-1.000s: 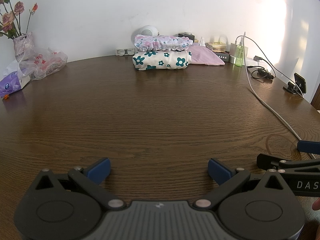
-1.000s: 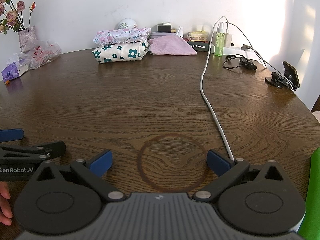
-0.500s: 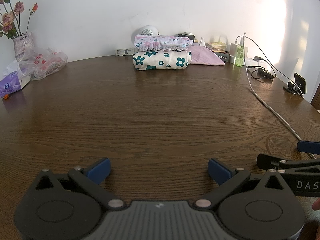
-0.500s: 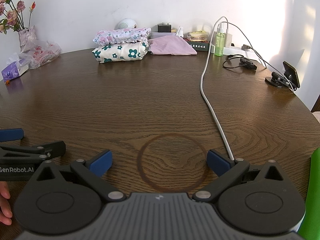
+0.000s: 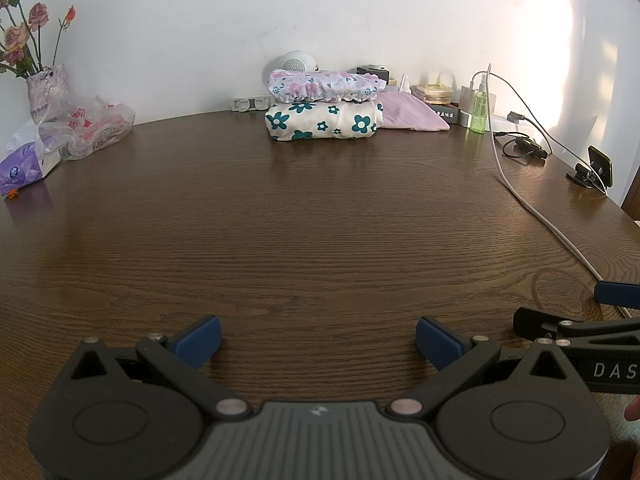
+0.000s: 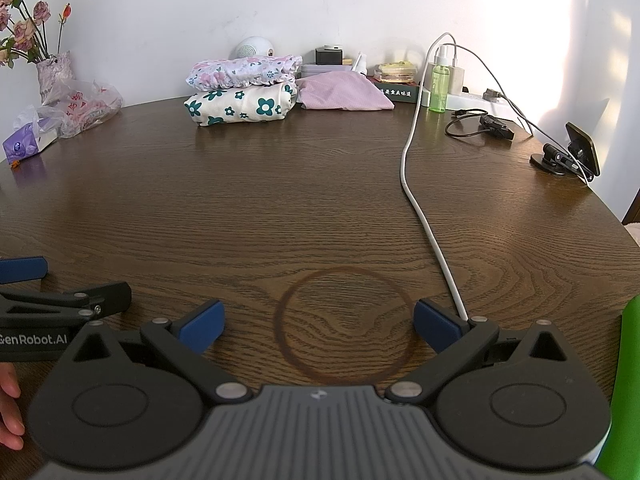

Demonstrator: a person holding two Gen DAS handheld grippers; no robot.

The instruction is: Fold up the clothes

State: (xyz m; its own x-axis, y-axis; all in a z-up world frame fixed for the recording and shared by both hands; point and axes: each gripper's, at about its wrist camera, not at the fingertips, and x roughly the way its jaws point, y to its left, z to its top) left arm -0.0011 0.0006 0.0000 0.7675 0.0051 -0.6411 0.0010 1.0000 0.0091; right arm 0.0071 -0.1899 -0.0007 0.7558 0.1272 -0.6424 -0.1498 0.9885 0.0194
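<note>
Left wrist view: the brown wood-grain worktop (image 5: pixel 320 220) fills most of the frame and is bare across its whole middle and near part. No unfolded garment lies in front of either tool.

Against the far wall sits a stack of two folded garments: a cream one with teal flowers (image 5: pixel 322 122) below, a white one with pink flowers (image 5: pixel 326 86) resting on top of it. A pink cloth (image 5: pixel 410 116) lies just beside the stack, touching its right end; whether it is neatly folded I cannot tell from here. The right wrist view shows the same stack (image 6: pixel 240 108) from further right.

Left gripper (image 5: pixel 318 340): jaws spread wide, nothing between them, low over the near edge. Right gripper (image 6: pixel 318 326): jaws likewise spread and empty, above a dark ring stain (image 6: pixel 344 324) in the wood. The two tools sit side by side, near each other but apart.

Smaller items: white cable (image 6: pixel 420 200) running toward the right tool, plastic bag (image 5: pixel 94 124) and flower vase (image 5: pixel 46 90) far left, green bottle (image 6: pixel 438 88) far right.

Judgement: the two stacked pieces look done. No piece is in hand, so either the task is finished or a fresh garment must be fetched from out of view.
</note>
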